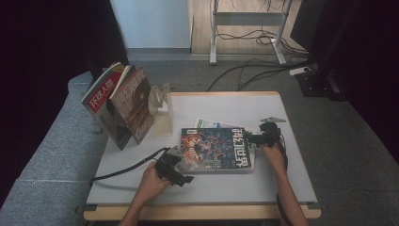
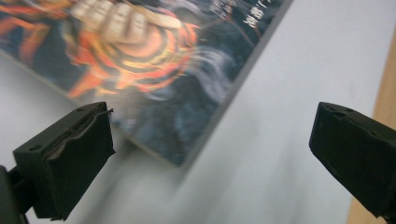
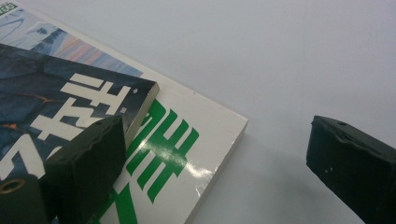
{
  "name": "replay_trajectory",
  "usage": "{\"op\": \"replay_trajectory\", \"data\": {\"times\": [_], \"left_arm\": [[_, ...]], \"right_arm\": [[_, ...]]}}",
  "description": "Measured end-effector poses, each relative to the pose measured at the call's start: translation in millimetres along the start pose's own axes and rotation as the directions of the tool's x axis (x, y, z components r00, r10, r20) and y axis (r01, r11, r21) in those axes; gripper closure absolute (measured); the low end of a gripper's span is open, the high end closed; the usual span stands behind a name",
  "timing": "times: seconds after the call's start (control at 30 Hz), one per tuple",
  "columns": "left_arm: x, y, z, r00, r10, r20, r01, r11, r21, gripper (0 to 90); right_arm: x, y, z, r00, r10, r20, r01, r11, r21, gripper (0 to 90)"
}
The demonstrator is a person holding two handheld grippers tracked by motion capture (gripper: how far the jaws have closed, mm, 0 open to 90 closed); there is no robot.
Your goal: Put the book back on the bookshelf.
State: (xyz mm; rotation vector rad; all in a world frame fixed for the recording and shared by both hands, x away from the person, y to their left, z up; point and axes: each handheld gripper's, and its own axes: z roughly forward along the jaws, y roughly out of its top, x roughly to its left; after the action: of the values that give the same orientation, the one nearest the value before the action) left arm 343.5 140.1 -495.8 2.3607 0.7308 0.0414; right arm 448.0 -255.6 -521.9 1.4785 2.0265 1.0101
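Observation:
A dark magazine with an orange-and-blue cover (image 1: pixel 216 148) lies flat on the grey table (image 1: pixel 136 162), on top of a white magazine with green lettering (image 1: pixel 207 124). My left gripper (image 1: pixel 181 172) is at the dark magazine's near left corner. In the left gripper view its jaws (image 2: pixel 210 158) stand open, with that corner (image 2: pixel 168 93) lying between them, untouched. My right gripper (image 1: pixel 252 139) is at the magazines' right edge. It is open (image 3: pixel 219 163): its left jaw hangs over the dark cover (image 3: pixel 56 102), and the white magazine's corner (image 3: pixel 187 154) lies between the jaws.
Two more magazines (image 1: pixel 120 103) lean upright at the table's far left, next to a clear stand (image 1: pixel 161 101). Bare tabletop lies right of and in front of the flat stack. A wooden edge (image 1: pixel 197 212) runs along the near side. Cables cross the floor beyond.

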Motion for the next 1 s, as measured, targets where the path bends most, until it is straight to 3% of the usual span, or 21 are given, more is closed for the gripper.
{"op": "replay_trajectory", "data": {"times": [0.17, 0.27, 0.57, 0.63, 0.7, 0.77, 0.8, 0.83, 0.9, 0.93, 0.97, 1.0], "left_arm": [[12.9, 10.3, -8.5, 0.9994, 0.018, -0.031, -0.019, 0.9984, -0.053, 0.0], [23.7, 16.1, -6.1, 0.9997, 0.024, -0.006, -0.025, 0.9969, -0.075, 0.0], [55.1, 28.4, 2.7, 0.999, 0.031, -0.033, -0.035, 0.9895, -0.141, 0.0], [58.5, 31.4, 4.3, 0.9983, 0.041, -0.042, -0.046, 0.991, -0.126, 0.0], [54.5, 38.1, 8.0, 0.9915, 0.094, -0.09, -0.102, 0.9909, -0.089, 0.0], [57.7, 41.4, 7.8, 0.9957, 0.07, -0.06, -0.078, 0.9873, -0.138, 0.0], [61.0, 43.3, 7.6, 0.9965, 0.058, -0.059, -0.066, 0.9877, -0.141, 0.0], [62.6, 46.7, 8.9, 0.9926, 0.076, -0.095, -0.087, 0.99, -0.111, 0.0], [62.5, 52.8, 11.1, 0.9877, 0.104, -0.117, -0.114, 0.9899, -0.085, 0.0], [64.4, 55.6, 11.1, 0.9925, 0.085, -0.088, -0.096, 0.9869, -0.129, 0.0], [66.2, 58.3, 11.0, 0.9952, 0.071, -0.068, -0.079, 0.9883, -0.13, 0.0], [66.9, 62.9, 12.6, 0.9923, 0.084, -0.091, -0.094, 0.9897, -0.108, 0.0]], "right_arm": [[1.3, -3.2, -11.6, 0.9996, -0.022, -0.017, 0.022, 1.0, -0.016, 1.5], [4.8, -4.1, -19.1, 0.9983, -0.043, -0.039, 0.042, 0.999, -0.02, 1.4], [28.6, -13.0, -38.1, 0.9859, -0.13, -0.105, 0.13, 0.991, -0.011, 0.0], [32.9, -15.7, -40.5, 0.9828, -0.145, -0.114, 0.145, 0.989, -0.012, 0.0], [37.4, -18.4, -43.1, 0.9801, -0.156, -0.123, 0.155, 0.988, -0.012, 0.0], [40.9, -20.8, -45.4, 0.9778, -0.167, -0.127, 0.167, 0.986, -0.011, 0.0], [43.0, -22.1, -46.9, 0.9764, -0.17, -0.134, 0.17, 0.985, -0.013, 0.0], [44.9, -23.4, -48.6, 0.9749, -0.174, -0.138, 0.174, 0.985, -0.015, 0.0], [48.7, -26.0, -51.8, 0.9712, -0.187, -0.147, 0.187, 0.982, -0.017, 0.0], [50.4, -27.2, -53.2, 0.9697, -0.192, -0.151, 0.192, 0.981, -0.015, 0.0], [52.4, -28.8, -54.9, 0.9684, -0.198, -0.152, 0.198, 0.98, -0.018, 0.0], [53.6, -29.9, -56.0, 0.968, -0.197, -0.155, 0.197, 0.98, -0.019, 0.0]]}}
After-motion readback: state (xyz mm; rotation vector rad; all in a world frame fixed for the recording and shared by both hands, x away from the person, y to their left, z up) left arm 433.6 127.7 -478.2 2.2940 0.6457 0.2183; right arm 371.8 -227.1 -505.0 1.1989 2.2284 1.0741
